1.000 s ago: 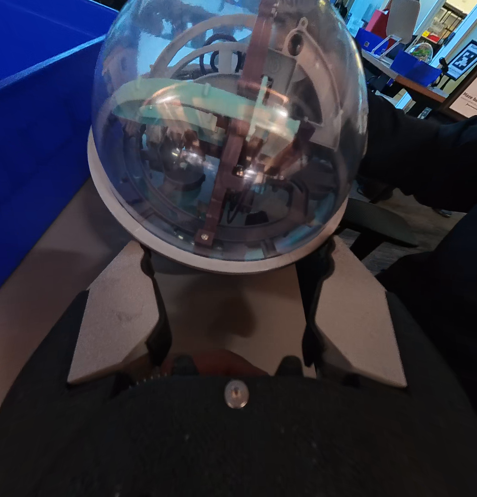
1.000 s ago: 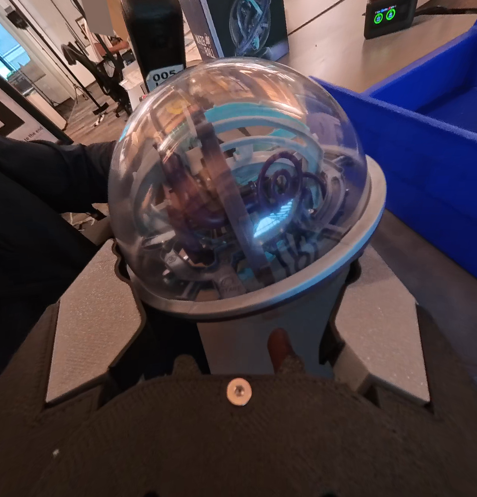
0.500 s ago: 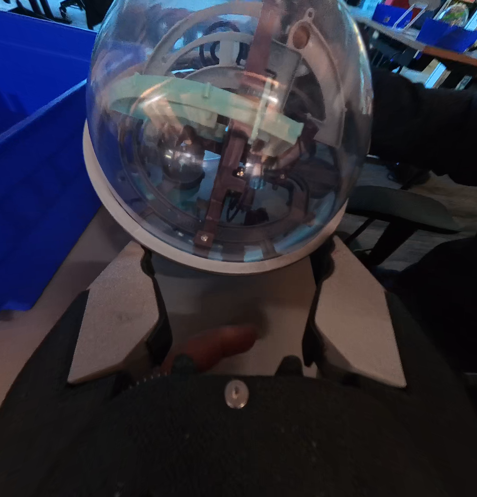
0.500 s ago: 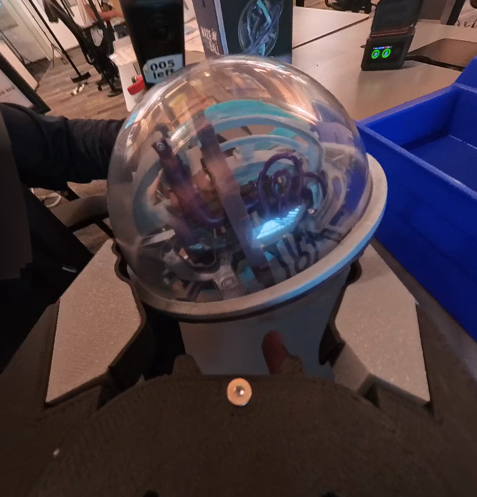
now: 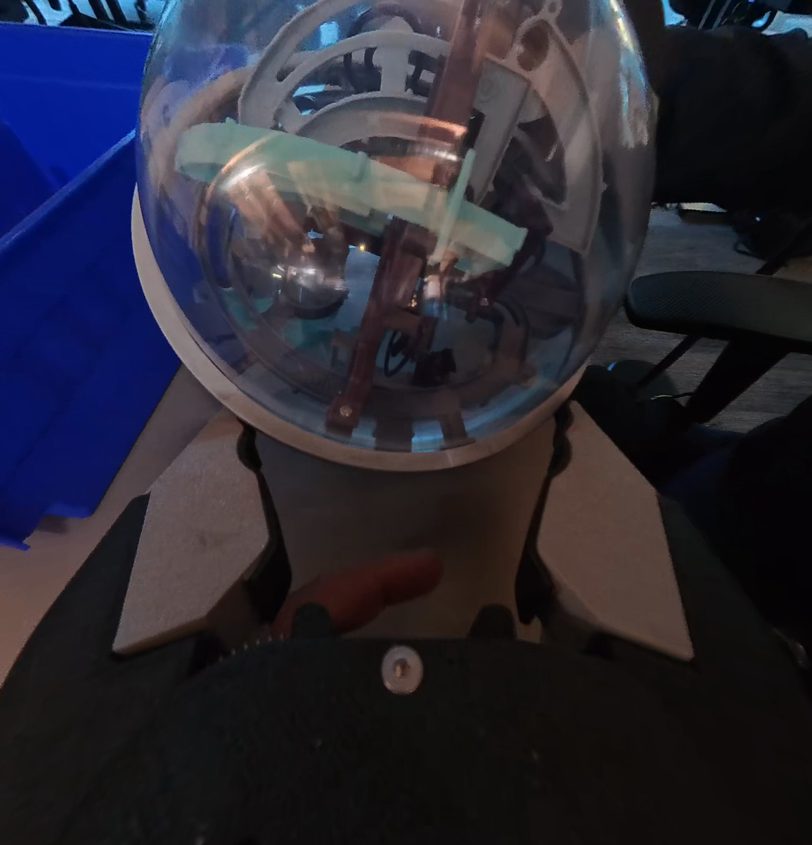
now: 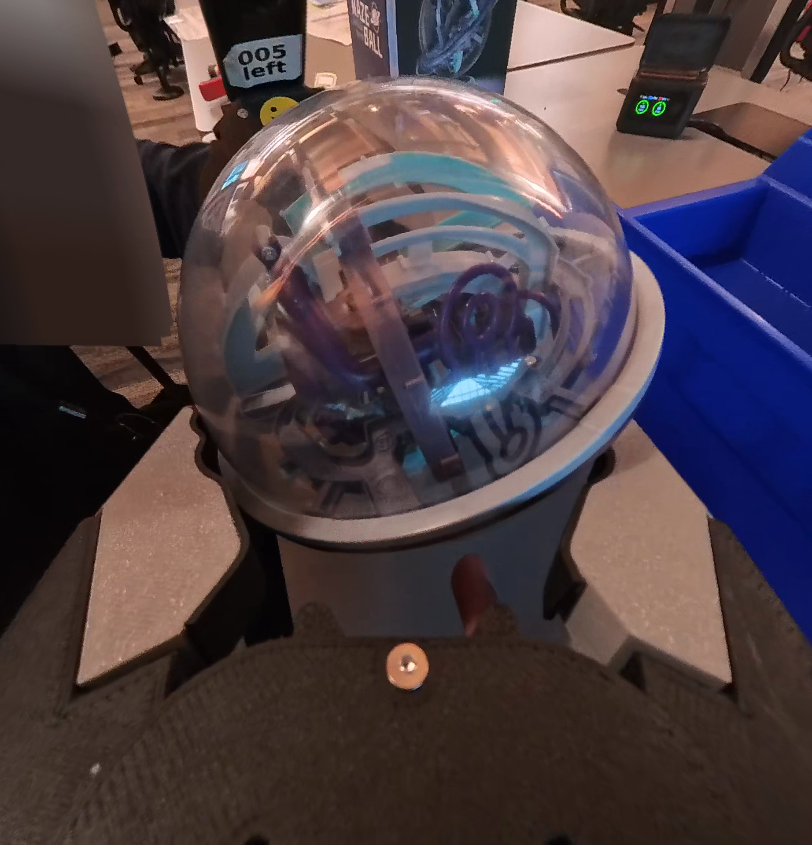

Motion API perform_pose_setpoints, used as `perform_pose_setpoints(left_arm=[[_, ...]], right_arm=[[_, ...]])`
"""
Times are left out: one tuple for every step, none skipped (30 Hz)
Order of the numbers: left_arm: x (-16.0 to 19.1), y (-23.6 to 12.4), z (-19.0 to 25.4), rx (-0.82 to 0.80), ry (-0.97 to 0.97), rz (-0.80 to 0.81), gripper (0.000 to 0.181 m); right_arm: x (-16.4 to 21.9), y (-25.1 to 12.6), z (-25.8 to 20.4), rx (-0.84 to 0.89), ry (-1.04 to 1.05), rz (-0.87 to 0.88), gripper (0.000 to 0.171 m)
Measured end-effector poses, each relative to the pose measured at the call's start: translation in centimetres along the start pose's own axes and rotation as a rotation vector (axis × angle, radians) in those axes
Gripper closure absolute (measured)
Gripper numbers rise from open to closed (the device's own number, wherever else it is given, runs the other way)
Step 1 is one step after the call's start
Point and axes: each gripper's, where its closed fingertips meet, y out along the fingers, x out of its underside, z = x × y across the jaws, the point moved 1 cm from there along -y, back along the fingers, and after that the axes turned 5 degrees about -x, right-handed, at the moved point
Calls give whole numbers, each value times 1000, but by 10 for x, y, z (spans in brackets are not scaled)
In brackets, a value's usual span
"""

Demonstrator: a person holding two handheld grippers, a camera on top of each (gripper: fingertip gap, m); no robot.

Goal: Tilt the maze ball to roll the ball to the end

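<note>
1. Bin (image 6: 738,320), blue, sits on the table just beside my right gripper.
2. Maze ball (image 5: 390,219) hangs between my two grippers, above the table edge.
3. My left gripper (image 5: 397,494) clamps its grey handle (image 5: 395,512).
4. My right gripper (image 6: 406,562) clamps the opposite handle.

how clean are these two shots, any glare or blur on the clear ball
Left wrist view: dim and bluish, the maze ball slightly motion-blurred, with curved reflections across the dome hiding parts of the tracks. Right wrist view: brighter and sharper, but a bright cyan glare patch sits low on the dome; wide-angle bulge bends the blue bin edge. A flat grey masking patch covers the upper left.
</note>
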Motion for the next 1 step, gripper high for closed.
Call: perform_pose_setpoints(left_arm=[[0,0,0,-4,3,3,54]], right_arm=[[0,0,0,-1,-6,3,13]])
